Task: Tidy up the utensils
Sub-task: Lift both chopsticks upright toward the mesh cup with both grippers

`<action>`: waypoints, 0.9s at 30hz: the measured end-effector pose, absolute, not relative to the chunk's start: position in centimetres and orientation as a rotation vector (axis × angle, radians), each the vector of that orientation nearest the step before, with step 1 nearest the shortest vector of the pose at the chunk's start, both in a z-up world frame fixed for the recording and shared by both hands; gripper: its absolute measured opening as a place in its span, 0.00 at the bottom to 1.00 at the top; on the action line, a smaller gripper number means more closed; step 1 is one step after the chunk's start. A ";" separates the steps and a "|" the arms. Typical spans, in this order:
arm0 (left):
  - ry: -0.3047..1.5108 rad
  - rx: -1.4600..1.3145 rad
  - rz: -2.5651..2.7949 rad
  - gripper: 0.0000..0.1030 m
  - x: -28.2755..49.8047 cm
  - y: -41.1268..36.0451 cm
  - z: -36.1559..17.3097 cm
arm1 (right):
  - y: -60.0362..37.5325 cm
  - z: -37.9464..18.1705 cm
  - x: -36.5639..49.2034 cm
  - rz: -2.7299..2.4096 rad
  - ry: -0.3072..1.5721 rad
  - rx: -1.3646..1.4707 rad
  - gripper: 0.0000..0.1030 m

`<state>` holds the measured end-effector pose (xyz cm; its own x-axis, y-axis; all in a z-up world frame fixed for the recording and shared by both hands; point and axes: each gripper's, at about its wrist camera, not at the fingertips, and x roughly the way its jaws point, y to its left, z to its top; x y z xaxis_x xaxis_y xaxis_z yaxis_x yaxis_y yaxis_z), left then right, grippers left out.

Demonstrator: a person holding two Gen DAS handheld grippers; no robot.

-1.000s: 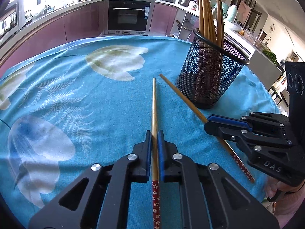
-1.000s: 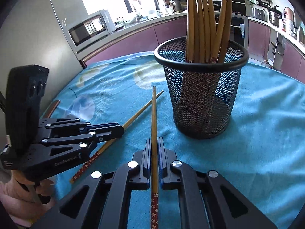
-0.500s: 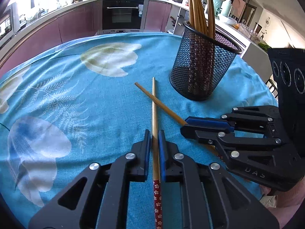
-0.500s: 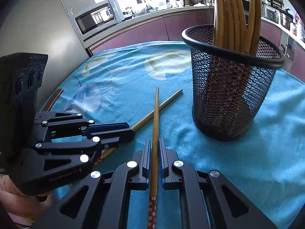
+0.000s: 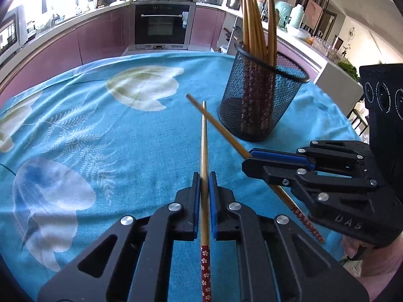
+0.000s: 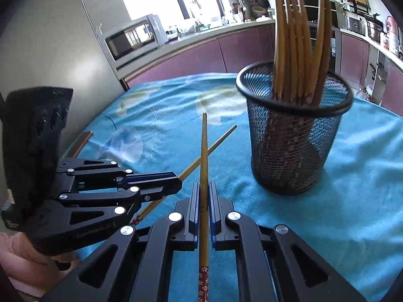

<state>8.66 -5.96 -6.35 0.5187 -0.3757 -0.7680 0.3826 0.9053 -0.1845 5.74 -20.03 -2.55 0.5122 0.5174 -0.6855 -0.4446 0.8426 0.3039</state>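
Note:
My left gripper is shut on a wooden chopstick with a red flowered end, held above the blue cloth. My right gripper is shut on a second such chopstick. Each gripper shows in the other's view: the right one to the right, the left one to the left. The two chopsticks cross in both views. A black mesh holder with several chopsticks standing in it is ahead and right; it also shows in the right wrist view.
The table wears a blue floral cloth. The table's left edge shows in the right wrist view. Kitchen cabinets and an oven stand beyond the table. A microwave sits on the counter.
Both grippers have lifted and drawn closer together, so the two held chopsticks now cross. The mesh holder looks farther from the left gripper.

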 end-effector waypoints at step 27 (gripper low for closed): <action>0.791 -0.129 -0.598 0.07 5.9 -4.9 -0.6 | -23.6 1.9 3.5 0.646 0.726 0.265 0.06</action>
